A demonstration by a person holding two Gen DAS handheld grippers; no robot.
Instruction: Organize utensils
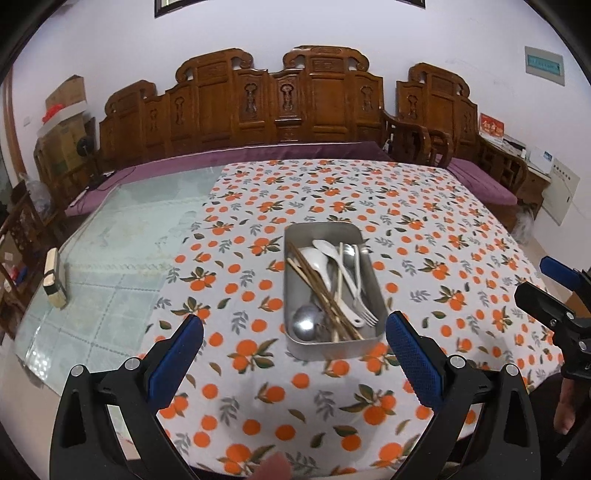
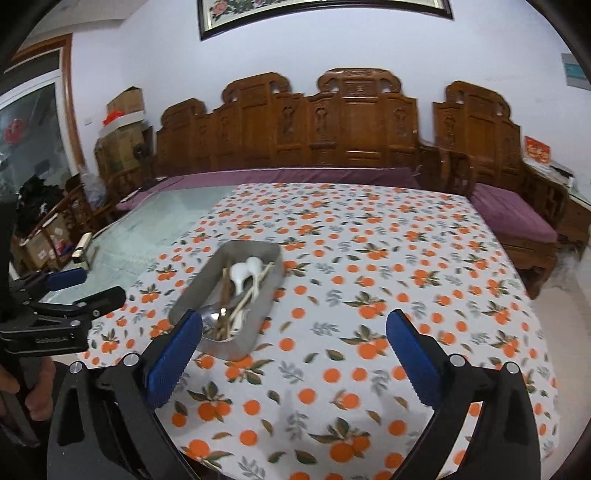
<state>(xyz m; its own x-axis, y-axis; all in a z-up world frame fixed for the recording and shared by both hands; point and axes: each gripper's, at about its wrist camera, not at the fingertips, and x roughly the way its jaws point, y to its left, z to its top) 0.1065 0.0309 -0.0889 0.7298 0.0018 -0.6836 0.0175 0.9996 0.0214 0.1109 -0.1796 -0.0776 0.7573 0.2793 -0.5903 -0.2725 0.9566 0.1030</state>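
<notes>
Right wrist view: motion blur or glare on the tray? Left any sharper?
Right wrist: metal tray and utensils smeared by motion blur, cloth print soft too. Left wrist: tray sharper; glare on steel spoon. Both views: strong fisheye bending.

A home living room; carved wooden sofa, framed picture, orange-print tablecloth.

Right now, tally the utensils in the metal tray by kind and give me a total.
White spoons: 2
White fork: 1
Metal spoons: 2, one partly hidden
Wooden chopsticks: about 4, overlapping, so hard to tell apart
Total: about 9, all in the metal tray
</notes>
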